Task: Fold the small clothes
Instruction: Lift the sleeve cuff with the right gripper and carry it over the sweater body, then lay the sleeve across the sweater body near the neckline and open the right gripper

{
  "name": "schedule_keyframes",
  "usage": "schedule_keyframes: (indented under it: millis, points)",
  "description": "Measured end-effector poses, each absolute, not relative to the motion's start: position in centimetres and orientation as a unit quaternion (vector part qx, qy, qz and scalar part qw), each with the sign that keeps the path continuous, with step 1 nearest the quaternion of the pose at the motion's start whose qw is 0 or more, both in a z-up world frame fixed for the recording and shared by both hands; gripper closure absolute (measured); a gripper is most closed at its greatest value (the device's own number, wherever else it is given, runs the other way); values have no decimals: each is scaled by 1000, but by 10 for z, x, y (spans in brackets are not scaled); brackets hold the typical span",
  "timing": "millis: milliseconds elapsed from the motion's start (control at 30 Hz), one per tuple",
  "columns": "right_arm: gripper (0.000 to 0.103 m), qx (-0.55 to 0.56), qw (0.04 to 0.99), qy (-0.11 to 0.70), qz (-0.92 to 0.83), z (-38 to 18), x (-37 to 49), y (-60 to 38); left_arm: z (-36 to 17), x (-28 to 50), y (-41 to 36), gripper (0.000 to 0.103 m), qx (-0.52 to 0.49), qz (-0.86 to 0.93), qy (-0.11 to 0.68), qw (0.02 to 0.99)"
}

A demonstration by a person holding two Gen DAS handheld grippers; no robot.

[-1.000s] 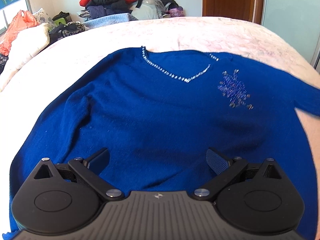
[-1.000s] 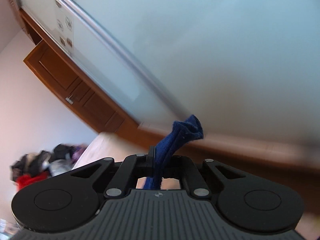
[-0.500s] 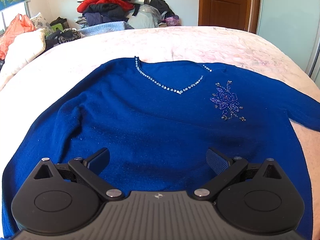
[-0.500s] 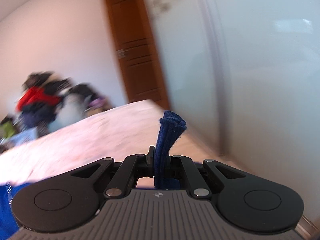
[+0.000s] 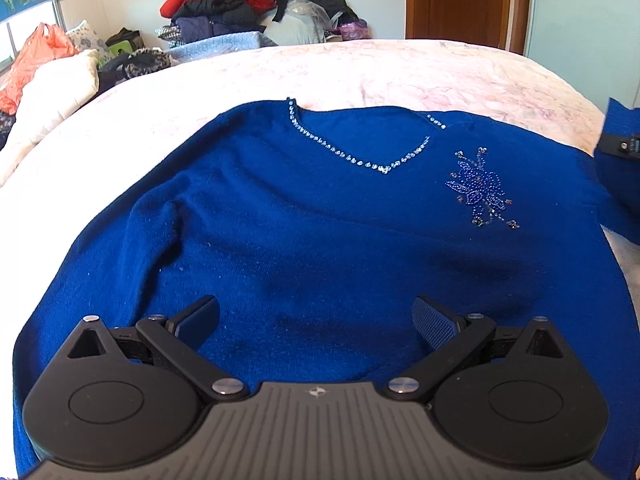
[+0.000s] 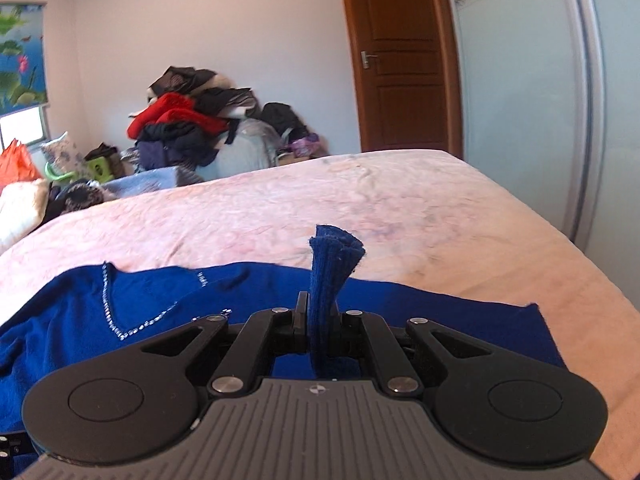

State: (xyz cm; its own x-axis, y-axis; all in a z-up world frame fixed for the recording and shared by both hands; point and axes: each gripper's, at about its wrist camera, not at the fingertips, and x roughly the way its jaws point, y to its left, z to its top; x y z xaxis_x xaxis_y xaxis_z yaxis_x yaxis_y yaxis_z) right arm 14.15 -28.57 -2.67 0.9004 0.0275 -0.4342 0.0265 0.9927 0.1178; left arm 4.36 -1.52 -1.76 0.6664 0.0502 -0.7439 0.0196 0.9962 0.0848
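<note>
While the left gripper (image 5: 316, 316) hovers over the near hem of the sweater (image 5: 320, 240) with its fingers wide and nothing between them, the garment lies front-up on the bed (image 5: 400, 68), neckline far, and has hardly shifted in that view over the last second. What has changed is on the right. The right gripper (image 6: 322, 322), fingers pinched narrow on the cuff (image 6: 334, 256) of the right sleeve, a second ago faced the wardrobe with the bed barely in view; now it looks across the bed, over the sweater's shoulder. In the left view the raised sleeve now shows at the right edge. Likely the sleeve is being carried inward for the first fold, which is not yet laid.
</note>
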Motion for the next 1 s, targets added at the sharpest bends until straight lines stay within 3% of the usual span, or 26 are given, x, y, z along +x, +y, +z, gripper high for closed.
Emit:
schedule_keyframes:
  millis: [1000]
  points:
    - [95, -41, 967, 243, 57, -30, 189, -177, -14, 41, 19, 0, 49, 29, 401, 914]
